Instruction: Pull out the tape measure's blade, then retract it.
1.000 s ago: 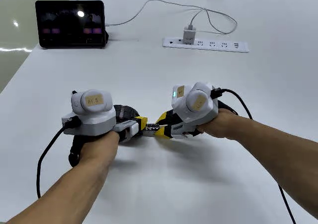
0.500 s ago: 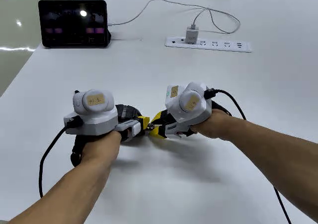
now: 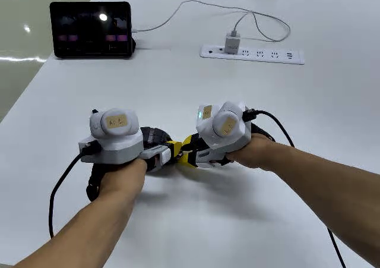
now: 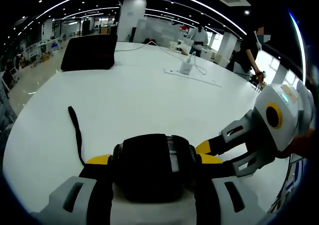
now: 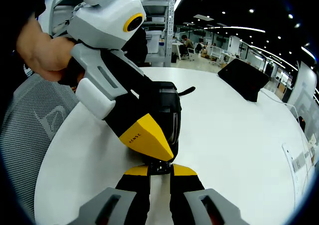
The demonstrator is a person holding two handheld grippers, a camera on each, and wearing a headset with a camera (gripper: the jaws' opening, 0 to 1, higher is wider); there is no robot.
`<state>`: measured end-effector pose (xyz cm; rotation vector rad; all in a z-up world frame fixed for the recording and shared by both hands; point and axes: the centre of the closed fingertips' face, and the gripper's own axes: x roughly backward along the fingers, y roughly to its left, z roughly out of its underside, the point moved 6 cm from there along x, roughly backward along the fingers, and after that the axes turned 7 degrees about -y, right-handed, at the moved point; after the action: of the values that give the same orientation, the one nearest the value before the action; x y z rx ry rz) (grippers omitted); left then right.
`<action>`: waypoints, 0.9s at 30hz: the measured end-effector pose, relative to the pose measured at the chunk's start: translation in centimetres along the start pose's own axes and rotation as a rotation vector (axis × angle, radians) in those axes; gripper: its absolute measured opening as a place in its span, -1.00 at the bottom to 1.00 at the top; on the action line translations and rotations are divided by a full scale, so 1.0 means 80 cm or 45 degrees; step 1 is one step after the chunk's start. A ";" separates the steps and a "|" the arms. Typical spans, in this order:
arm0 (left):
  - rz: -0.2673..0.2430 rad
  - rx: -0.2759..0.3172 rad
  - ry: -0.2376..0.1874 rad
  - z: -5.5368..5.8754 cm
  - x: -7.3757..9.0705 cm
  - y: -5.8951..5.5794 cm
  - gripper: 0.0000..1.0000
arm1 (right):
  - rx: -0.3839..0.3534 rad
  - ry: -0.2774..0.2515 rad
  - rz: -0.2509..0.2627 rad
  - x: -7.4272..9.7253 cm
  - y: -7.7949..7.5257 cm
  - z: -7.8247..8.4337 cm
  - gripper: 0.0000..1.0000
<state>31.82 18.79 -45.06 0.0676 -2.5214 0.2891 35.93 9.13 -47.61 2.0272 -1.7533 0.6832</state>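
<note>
Your left gripper (image 4: 154, 160) was closed across the flat sides of the black tape measure (image 5: 167, 108), low on the white table (image 3: 196, 232) between your 2 hands. Your right gripper (image 5: 160, 171) was almost shut, its 2 yellow tips pinching the blade end (image 5: 159, 167) just beside the case. The case looked rigid and smooth, so it needed a firm hold. The thin blade was probably springy and best taken at its hook.

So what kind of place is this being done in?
Probably an open-plan office or lab: a long white table with a power strip and a tablet, strip lights on the ceiling, and shelving beyond.
</note>
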 end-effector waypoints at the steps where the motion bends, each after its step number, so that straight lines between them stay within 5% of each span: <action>1: 0.002 -0.004 0.003 0.000 0.000 0.000 0.23 | 0.001 0.002 0.000 0.000 0.000 0.001 -0.77; 27: 0.013 0.010 0.022 0.000 0.001 -0.002 0.29 | -0.023 0.009 0.017 0.005 0.004 0.001 -0.68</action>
<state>31.80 18.62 -45.01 0.0547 -2.5040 0.3025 35.69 8.68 -47.46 2.0007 -1.7642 0.6748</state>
